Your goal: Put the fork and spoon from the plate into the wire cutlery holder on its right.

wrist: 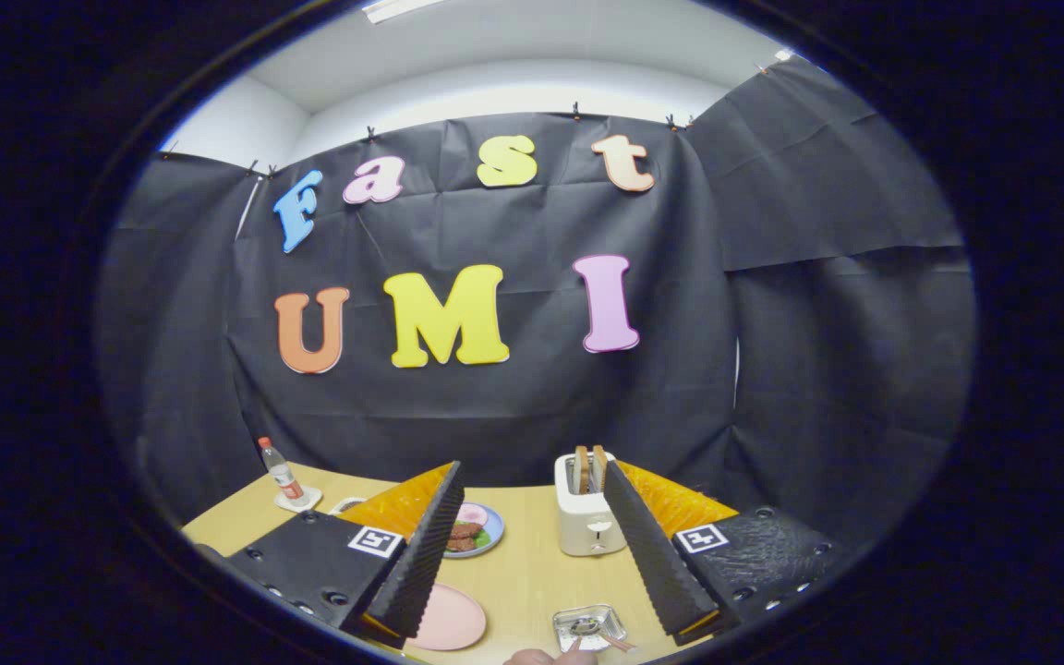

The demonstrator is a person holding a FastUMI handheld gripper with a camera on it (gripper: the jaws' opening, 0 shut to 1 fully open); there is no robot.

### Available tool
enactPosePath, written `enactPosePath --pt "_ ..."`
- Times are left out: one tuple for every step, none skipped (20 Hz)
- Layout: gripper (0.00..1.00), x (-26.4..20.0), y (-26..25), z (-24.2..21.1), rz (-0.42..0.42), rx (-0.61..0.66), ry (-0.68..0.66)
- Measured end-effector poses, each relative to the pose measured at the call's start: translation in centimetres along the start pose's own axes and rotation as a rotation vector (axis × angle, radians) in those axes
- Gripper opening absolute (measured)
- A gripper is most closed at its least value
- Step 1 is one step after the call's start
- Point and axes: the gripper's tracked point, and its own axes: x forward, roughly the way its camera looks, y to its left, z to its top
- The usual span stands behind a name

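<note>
Overhead, hand-held gripper [532,480] gapes over wooden table [523,573] — black-draped booth.

Tool [532,545] agape — toaster [587,508] beyond

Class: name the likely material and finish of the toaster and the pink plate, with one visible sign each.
Toaster: probably glossy white plastic or enamelled metal; smooth, soft sheen. Pink plate: likely matte plastic or ceramic; flat even colour. Both lie between the open claw fingers.
</note>
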Motion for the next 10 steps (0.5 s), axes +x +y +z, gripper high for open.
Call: enactPosePath --pt "0.92 -0.4 0.4 -0.1 0.009 0.005 0.000" --pt "0.92 -0.7 0.4 -0.6 0.015 0.004 0.004" --pt "0.92 -0.7 0.7 -0.6 0.020 -0.004 0.003" --pt "0.92 -0.5 1.1 -0.8 0.021 -0.015 -0.002" --pt "0.92 -0.6 1.3 -0.8 0.021 -0.024 -0.008" --pt "0.92 -0.8 1.6 -0.8 0.026 -0.025 -0.013" --pt "0.92 -1.0 1.8 -0.7 0.029 -0.026 -0.016" --pt "0.92 -1.1 2.0 -0.6 0.034 -0.035 -0.021" --pt "0.93 -1.2 2.2 -0.4 0.038 -0.046 -0.034" --pt "0.94 -1.3 2.6 -0.3 0.039 -0.060 -0.045"
